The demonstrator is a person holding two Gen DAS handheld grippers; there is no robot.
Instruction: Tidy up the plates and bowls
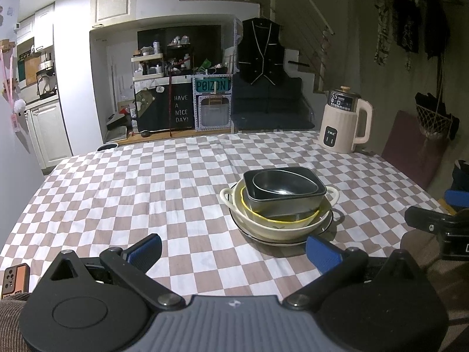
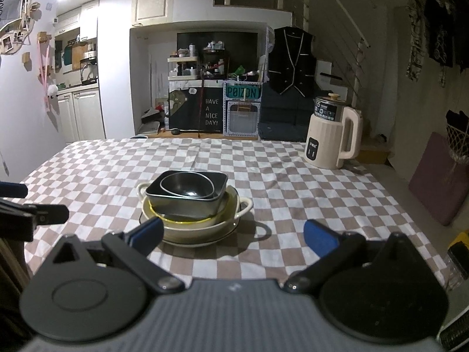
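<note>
Both hand-held grippers, left (image 1: 234,250) and right (image 2: 233,237), spread; nested bowls (image 1: 281,196) glossy, stacked.

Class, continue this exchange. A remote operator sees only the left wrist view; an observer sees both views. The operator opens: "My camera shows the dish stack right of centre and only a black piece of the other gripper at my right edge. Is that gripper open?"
Observer: Yes. In the right wrist view the right gripper is open, with its fingers wide apart and nothing between them.
Operator: Where does the stack sit for it?
Observer: Left of centre. The cream two-handled bowl shows just behind its left finger; I cannot tell whether they touch.
Operator: Does my gripper show there?
Observer: One blue finger of the left gripper shows at the left edge, apart from the stack.
</note>
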